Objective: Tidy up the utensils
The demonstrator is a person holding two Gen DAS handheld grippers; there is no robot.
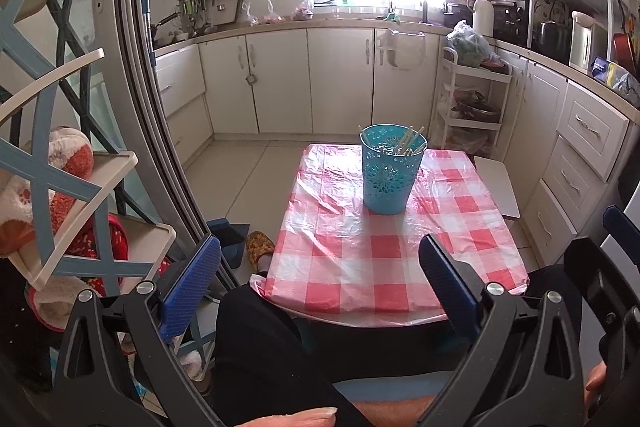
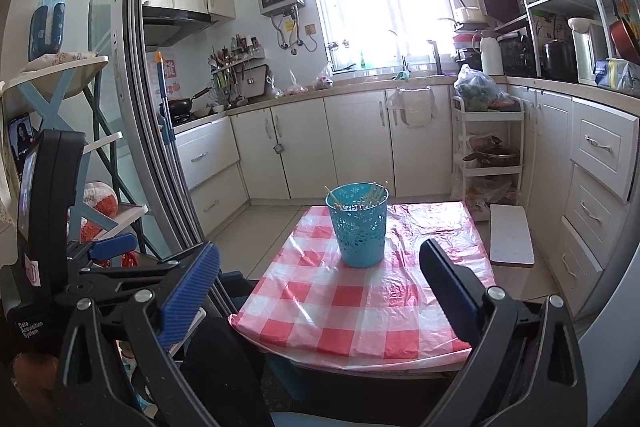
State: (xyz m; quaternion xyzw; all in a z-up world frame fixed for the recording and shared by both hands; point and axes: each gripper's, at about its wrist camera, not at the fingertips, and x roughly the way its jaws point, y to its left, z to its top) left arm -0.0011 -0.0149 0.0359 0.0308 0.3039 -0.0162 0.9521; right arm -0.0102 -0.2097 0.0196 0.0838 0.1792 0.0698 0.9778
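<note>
- Here, a turquoise perforated plastic utensil cup stands upright toward the far end of a small table under a red-and-white checked plastic cloth, holding thin pale chopsticks.
- The left gripper hangs over the near edge, blue-padded fingers spread wide, empty.
- The right gripper hovers likewise, jaws apart, holding nothing.
</note>
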